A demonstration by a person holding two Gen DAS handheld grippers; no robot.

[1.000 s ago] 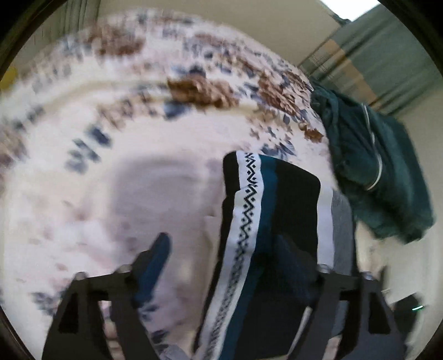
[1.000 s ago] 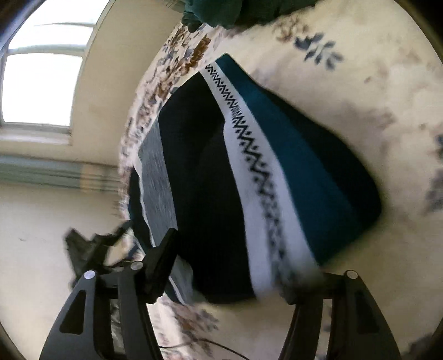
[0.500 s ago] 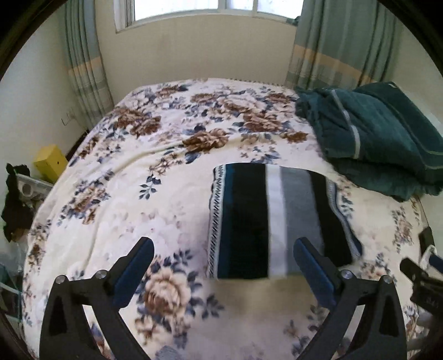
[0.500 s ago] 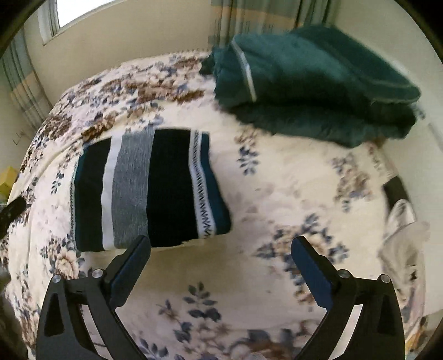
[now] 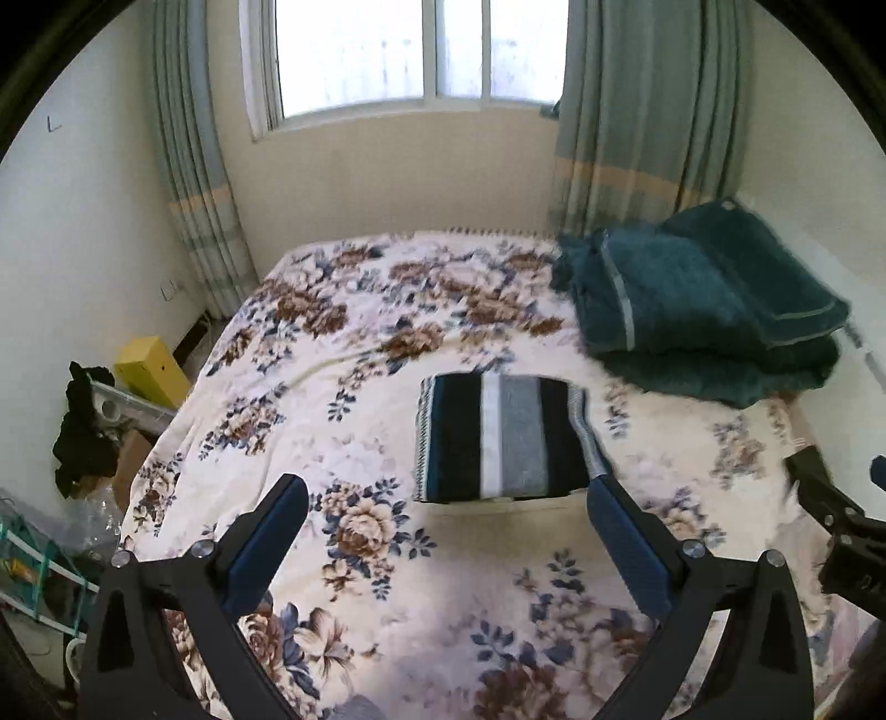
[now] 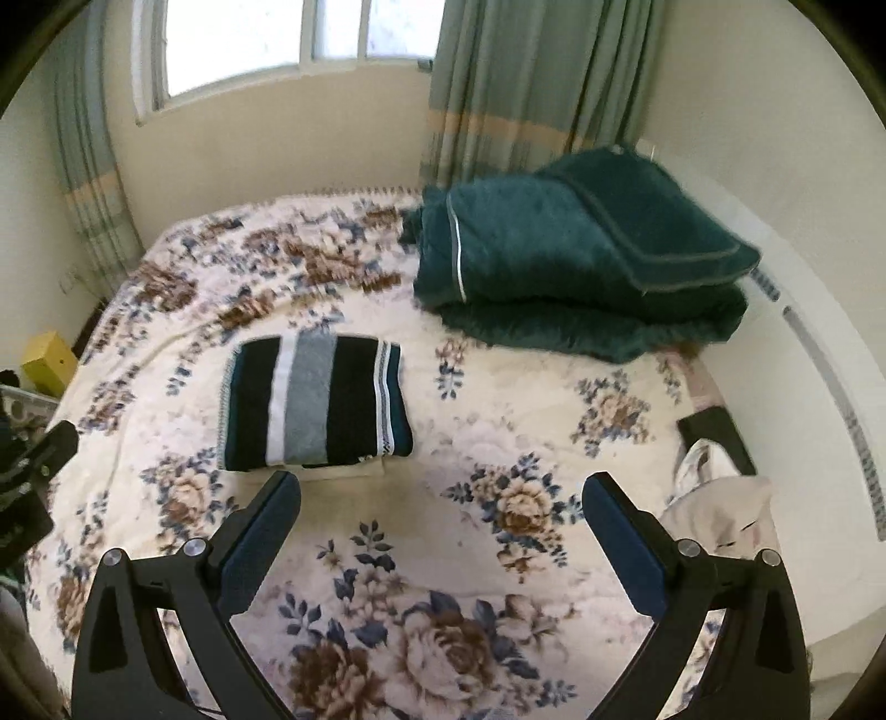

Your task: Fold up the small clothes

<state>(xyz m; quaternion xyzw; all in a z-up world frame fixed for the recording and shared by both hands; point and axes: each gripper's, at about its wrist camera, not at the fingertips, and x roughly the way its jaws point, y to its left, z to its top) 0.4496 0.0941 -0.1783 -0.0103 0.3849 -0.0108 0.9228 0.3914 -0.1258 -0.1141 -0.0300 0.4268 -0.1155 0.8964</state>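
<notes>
- The left gripper (image 5: 443,493) hangs above the bed (image 5: 354,443) with its 2 blue-padded fingers (image 5: 266,537) spread wide and nothing between them.
- The log rule applies to its jaws: they have just been opening, and only the floral bedspread shows in the gap.
- The right gripper (image 6: 440,490) is likewise spread wide over the bed (image 6: 498,443), its jaws having just been opening, with no cloth between the fingers (image 6: 260,531).
- The folded striped garment (image 5: 501,437) lies flat on the bedspread, apart from both grippers, a neat rectangle with black, white, grey and teal bands and a zigzag-patterned edge.
- In the right wrist view the same striped garment (image 6: 315,407) sits left of centre, just beyond the left fingertip, and a pale layer peeks out under its near edge.
- A folded dark-green blanket (image 5: 703,304) is stacked at the far right corner of the bed, near the striped garment but not touching it; it also shows in the right wrist view (image 6: 576,260).
- A white crumpled cloth (image 6: 720,504) lies at the bed's right edge, beside a dark flat object whose nature cannot be told.
- Behind the bed stand a window (image 5: 410,50) and grey-green curtains (image 5: 648,111).
- A yellow box (image 5: 152,371) sits on the floor to the left of the bed.
- The other gripper's black frame (image 5: 836,531) shows at the right edge of the left wrist view.
</notes>
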